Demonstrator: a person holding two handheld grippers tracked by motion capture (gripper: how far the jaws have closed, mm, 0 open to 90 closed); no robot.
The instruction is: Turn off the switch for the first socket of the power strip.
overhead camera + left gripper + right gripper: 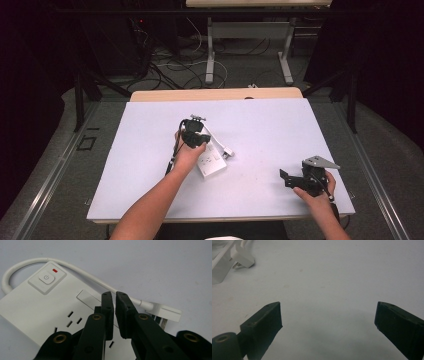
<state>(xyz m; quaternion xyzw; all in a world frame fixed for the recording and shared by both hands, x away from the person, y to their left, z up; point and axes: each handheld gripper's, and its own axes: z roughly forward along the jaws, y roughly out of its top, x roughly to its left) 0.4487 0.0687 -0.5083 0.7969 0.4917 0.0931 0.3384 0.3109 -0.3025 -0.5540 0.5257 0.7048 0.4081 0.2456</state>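
A white power strip lies flat near the table's middle. Its short white cable loops round to a white plug that rests on the table beside it. The strip carries a square power button with a small red mark and several socket slots. My left gripper hovers just over the strip's socket face, shut, with nothing between its jaws. In the high view the left gripper sits at the strip's far end. My right gripper is wide open over bare table, right of the plug.
The white table top has free room on all sides of the strip. In the high view the right gripper is near the front right corner. Beyond the far edge stand table legs and loose cables on the floor.
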